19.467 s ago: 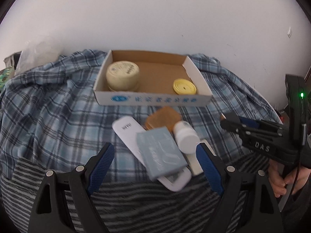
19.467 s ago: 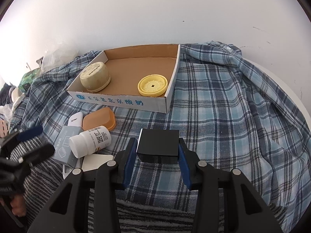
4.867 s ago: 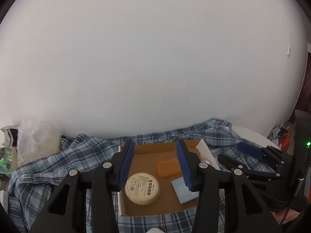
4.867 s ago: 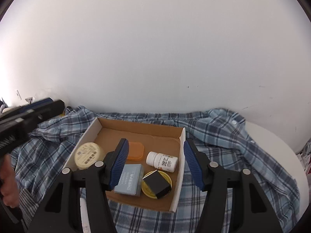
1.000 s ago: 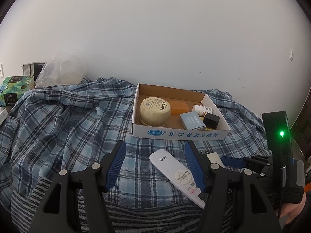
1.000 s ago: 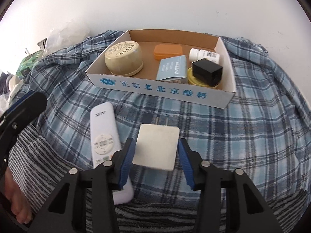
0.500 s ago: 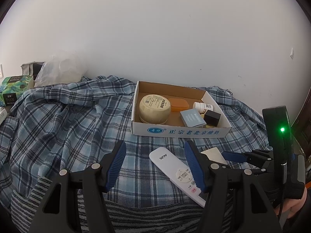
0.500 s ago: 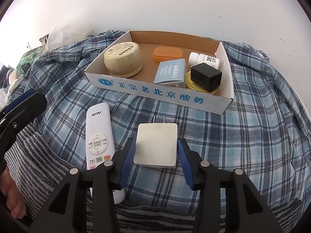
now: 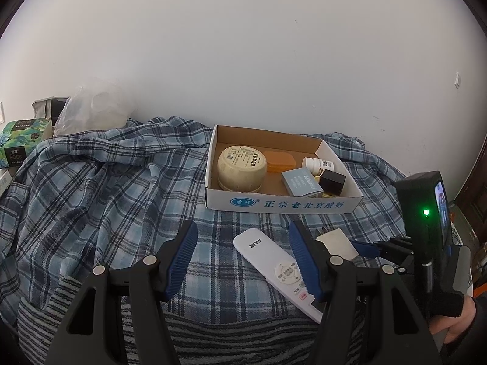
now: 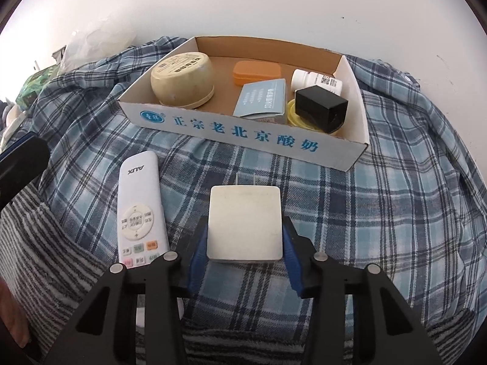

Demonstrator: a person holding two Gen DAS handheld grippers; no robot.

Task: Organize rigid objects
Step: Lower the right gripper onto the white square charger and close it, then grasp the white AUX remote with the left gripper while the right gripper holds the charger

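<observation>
My right gripper [image 10: 243, 243] is shut on a flat white plug adapter [image 10: 244, 222], its two prongs pointing at the cardboard box [image 10: 243, 140]; it is just above the plaid cloth. The adapter also shows in the left wrist view [image 9: 336, 243]. A white AUX remote [image 10: 140, 210] lies left of it on the cloth. My left gripper [image 9: 243, 249] is open and empty above the remote [image 9: 274, 261]. The box [image 9: 283, 203] holds a cream tub [image 9: 242, 167], an orange case [image 9: 278, 161], a white bottle [image 9: 318, 163], a grey-blue box [image 9: 301, 182] and a black cube [image 9: 332, 182].
A plaid shirt [image 9: 106, 188] covers the surface, with a striped cloth [image 9: 213, 334] at the front edge. A plastic bag [image 9: 94, 109] and a green tissue box [image 9: 21, 140] stand at the far left by the white wall.
My right gripper has lifted the adapter slightly and moved it towards the box. The left gripper has barely moved, staying open over the remote.
</observation>
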